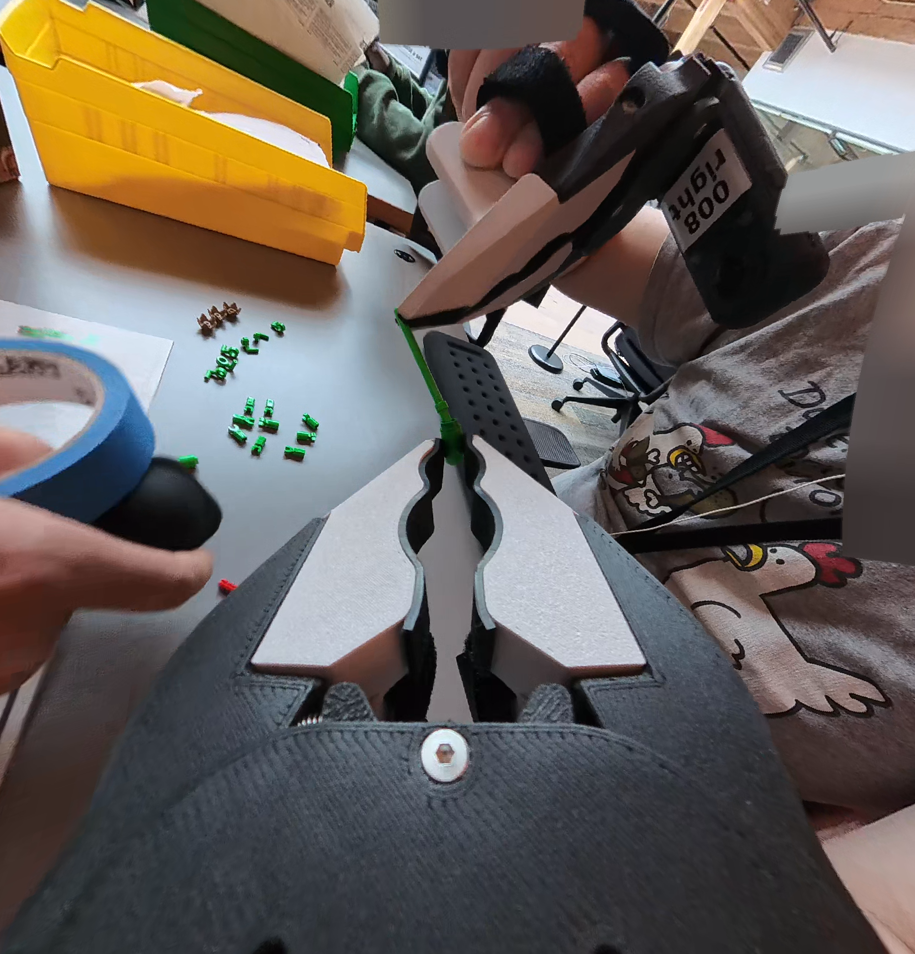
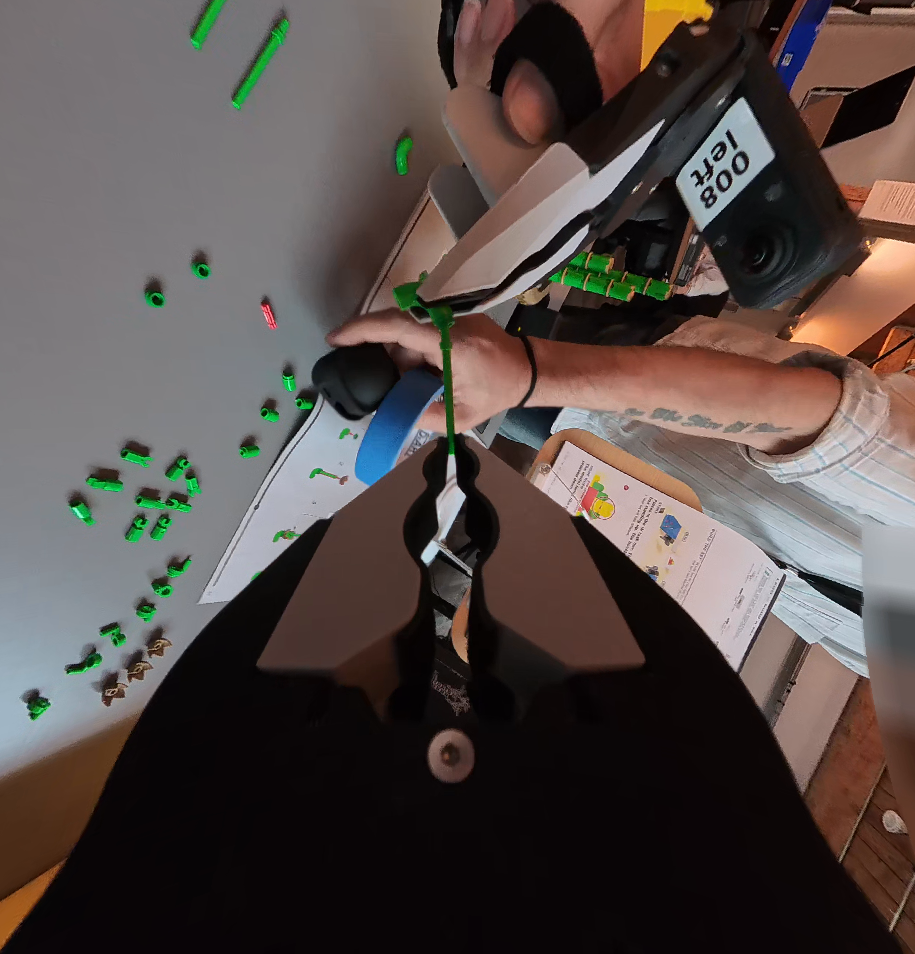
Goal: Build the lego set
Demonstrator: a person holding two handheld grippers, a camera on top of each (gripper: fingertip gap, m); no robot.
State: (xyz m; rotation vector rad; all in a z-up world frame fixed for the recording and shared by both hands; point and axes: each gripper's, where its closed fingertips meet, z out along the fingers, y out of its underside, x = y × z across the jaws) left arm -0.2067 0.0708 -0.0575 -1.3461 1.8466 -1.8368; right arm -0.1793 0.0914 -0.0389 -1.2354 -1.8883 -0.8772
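The green lego rod [image 1: 425, 381] spans both tools above the surface [image 1: 186, 279]; the left tool [image 1: 452, 454] clamps its thicker end. The right tool [image 1: 401, 316] pinches its thin end; loose green pieces [image 1: 269, 426] lie beside the rod.

Glossy plastic green rod [image 1: 425, 372], matt grainy printed-plastic left tool [image 1: 451, 454], prob. smooth matt table [image 1: 300, 506], paper instr. sheet [image 2: 285, 508].

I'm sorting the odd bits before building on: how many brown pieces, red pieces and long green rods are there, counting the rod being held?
brown pieces: 3
red piece: 1
green rods lying on the table: 2
held green rod: 1
Total: 7
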